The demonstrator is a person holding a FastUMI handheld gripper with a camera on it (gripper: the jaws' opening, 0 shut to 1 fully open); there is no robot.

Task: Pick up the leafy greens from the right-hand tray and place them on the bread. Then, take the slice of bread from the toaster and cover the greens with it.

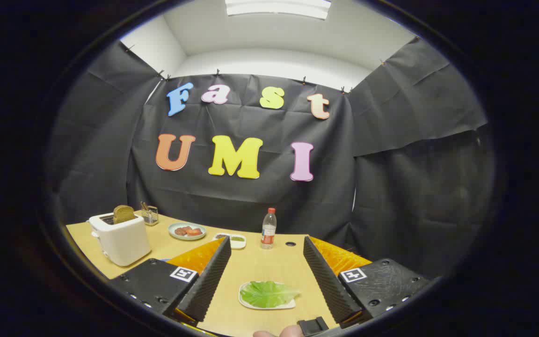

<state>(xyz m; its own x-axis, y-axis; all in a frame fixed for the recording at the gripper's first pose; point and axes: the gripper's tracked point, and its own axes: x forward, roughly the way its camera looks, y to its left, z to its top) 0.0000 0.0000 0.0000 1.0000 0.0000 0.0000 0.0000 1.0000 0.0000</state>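
**Wooden table, booth interior**

Wooden table (260, 267) carries the leafy greens (268, 294) on a small white tray (246, 303), lying between the spread fingers of my gripper (267, 262), which grips nothing. Beyond the tray, leftward: toaster (120, 238) holding bread (123, 214); straight beyond: bottle (269, 229).

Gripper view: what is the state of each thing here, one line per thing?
Gripper: open, holding nothing.
Greens: lying flat on tray, between the fingers, untouched.
Toaster: upright, bread sticking up from its slot.
Bottle: upright, capped.
Plate: holds food.
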